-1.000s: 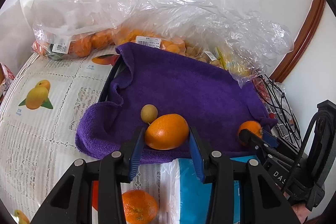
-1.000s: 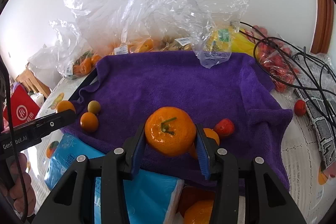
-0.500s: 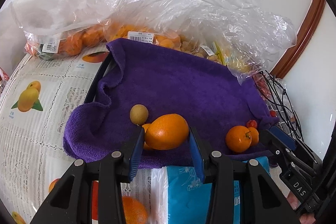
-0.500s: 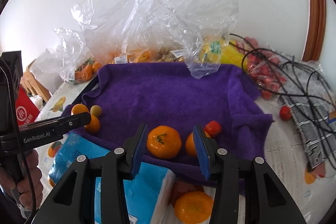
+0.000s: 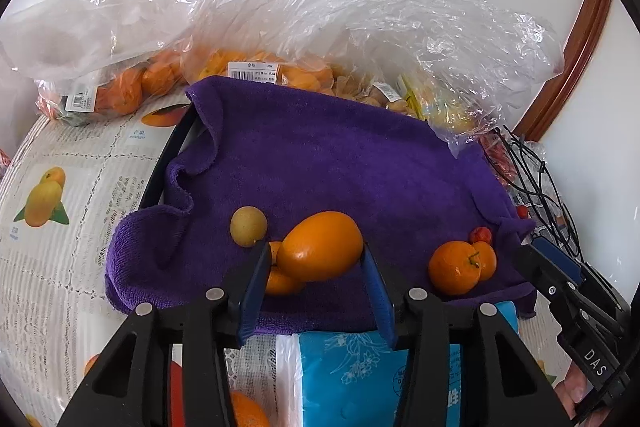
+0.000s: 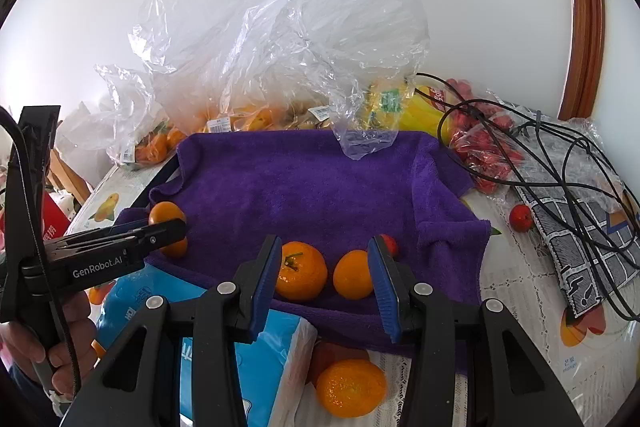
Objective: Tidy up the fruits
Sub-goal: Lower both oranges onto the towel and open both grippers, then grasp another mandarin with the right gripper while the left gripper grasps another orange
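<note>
A purple towel (image 5: 320,155) covers a tray. My left gripper (image 5: 316,287) hangs over its near edge with an oval orange (image 5: 320,245) between the jaws. They are opening, and a sliver of gap shows at the left pad. A second orange (image 5: 280,279) and a small yellow-green fruit (image 5: 248,226) lie beside it. My right gripper (image 6: 324,281) is open and empty, drawn back from a stemmed mandarin (image 6: 300,271), a smaller orange (image 6: 354,275) and a small red fruit (image 6: 390,245) on the towel (image 6: 304,179). The left gripper (image 6: 168,231) also shows at the towel's left.
Clear plastic bags of oranges (image 5: 132,87) and other fruit stand behind the towel. A blue tissue pack (image 5: 360,375) lies under both grippers, with loose oranges (image 6: 352,387) near it. Black cables (image 6: 540,147), a bag of red fruit (image 6: 484,151) and a lone red fruit (image 6: 520,217) sit right.
My right gripper let go of the stemmed mandarin, which now rests on the towel, and drew back and up. The left gripper's jaws have widened slightly around the oval orange.
</note>
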